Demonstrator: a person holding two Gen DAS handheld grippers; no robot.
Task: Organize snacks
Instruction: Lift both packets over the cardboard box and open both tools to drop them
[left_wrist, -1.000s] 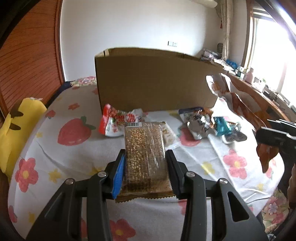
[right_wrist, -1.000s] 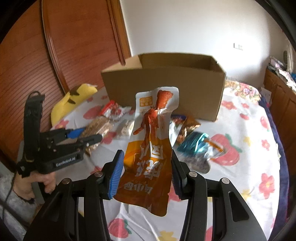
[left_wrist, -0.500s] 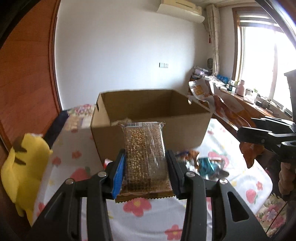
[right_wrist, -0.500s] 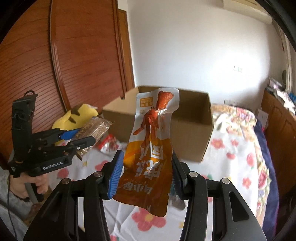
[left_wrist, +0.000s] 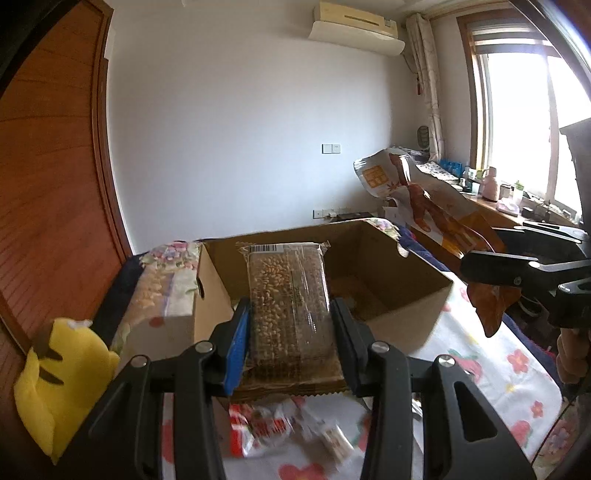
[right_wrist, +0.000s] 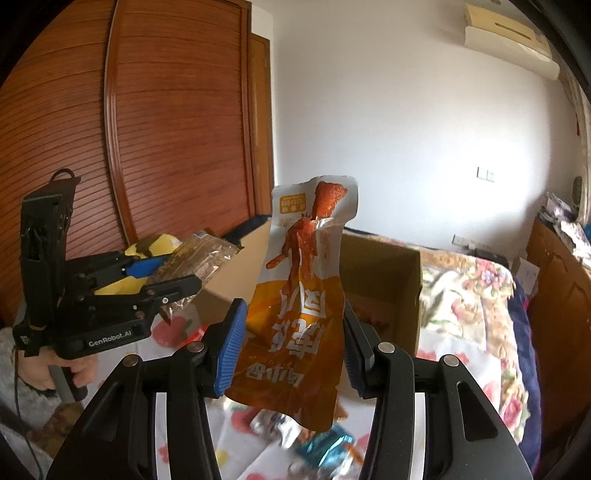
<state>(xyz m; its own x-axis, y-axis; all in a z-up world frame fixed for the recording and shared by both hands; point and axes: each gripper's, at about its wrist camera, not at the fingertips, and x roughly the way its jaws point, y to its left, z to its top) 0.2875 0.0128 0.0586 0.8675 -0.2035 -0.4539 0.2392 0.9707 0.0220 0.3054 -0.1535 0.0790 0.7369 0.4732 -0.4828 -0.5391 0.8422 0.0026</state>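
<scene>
Left gripper (left_wrist: 290, 332): bar (left_wrist: 288, 295) clamped. Right gripper (right_wrist: 291, 339): pouch (right_wrist: 299, 314) seemingly clamped. Box (left_wrist: 388, 295) ahead, below; release is best made over its opening.

A: The peanut bar (left_wrist: 288, 295) is showing through clear, glossy plastic film, and the orange pouch (right_wrist: 295, 325) is gleaming like slick foil laminate.

B: The cardboard box (left_wrist: 402, 321) is looking matt and papery, while the bedsheet (left_wrist: 517, 373) is lying as soft printed cloth.

A: The left gripper (left_wrist: 288, 339) is appearing in matt black plastic with a ribbed blue pad; the wardrobe (right_wrist: 177, 122) is shining as grooved, varnished wood.
</scene>
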